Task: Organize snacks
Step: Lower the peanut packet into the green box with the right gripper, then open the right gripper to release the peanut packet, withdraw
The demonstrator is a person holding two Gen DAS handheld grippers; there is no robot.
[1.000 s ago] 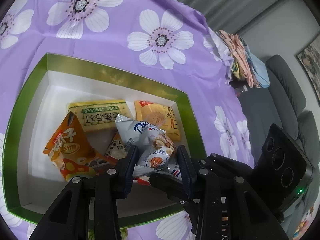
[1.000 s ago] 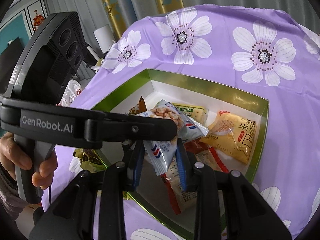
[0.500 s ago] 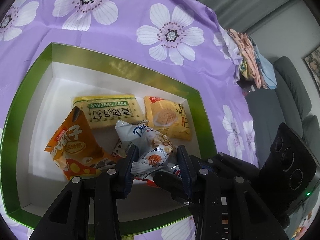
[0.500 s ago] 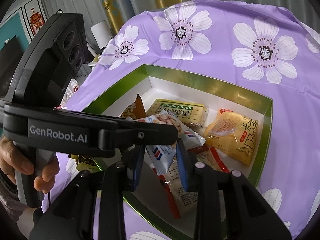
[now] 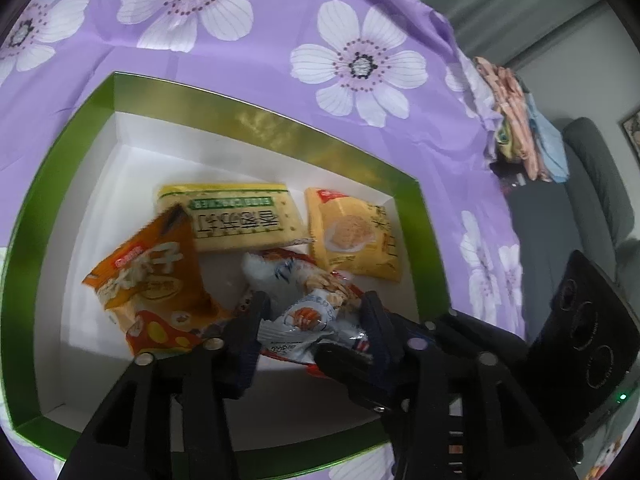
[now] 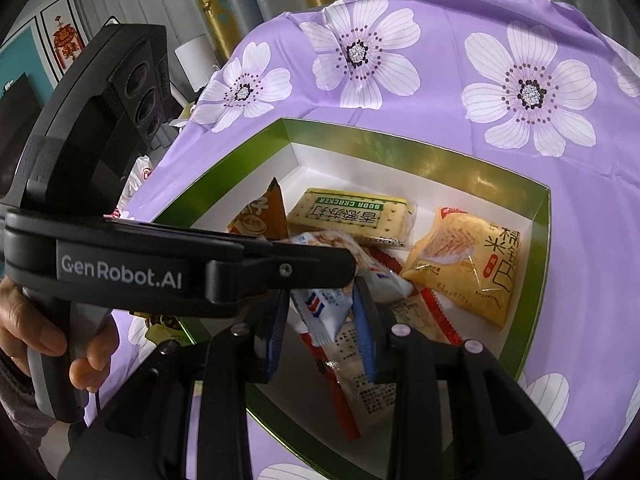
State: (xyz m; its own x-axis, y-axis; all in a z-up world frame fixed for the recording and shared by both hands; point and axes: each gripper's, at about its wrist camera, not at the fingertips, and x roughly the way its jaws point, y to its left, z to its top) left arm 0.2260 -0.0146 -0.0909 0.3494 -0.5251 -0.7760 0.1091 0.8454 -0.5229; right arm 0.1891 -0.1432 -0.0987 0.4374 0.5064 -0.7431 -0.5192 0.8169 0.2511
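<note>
A green box (image 5: 280,128) (image 6: 400,148) with a white inside lies on the purple flowered cloth. A white-and-blue snack packet (image 5: 308,316) (image 6: 320,308) hangs low over the snacks in it. My left gripper (image 5: 314,320) (image 6: 348,264) has its jaws opening, and the packet sits loose between them. My right gripper (image 6: 320,320) (image 5: 340,354) is shut on the packet's striped end. An orange packet (image 5: 152,280), a soda cracker pack (image 5: 236,216) and a yellow packet (image 5: 352,236) lie on the box floor.
A red-edged clear packet (image 6: 360,364) lies under the held one. A person's hand (image 6: 36,332) grips the left gripper's handle. Folded cloths (image 5: 516,136) and a grey sofa (image 5: 592,200) are beyond the table's right edge. More wrappers (image 6: 160,328) lie outside the box at the left.
My left gripper's jaws have spread apart and no longer squeeze the white packet. The packet has sagged lower toward the box floor. The right gripper keeps its hold.
</note>
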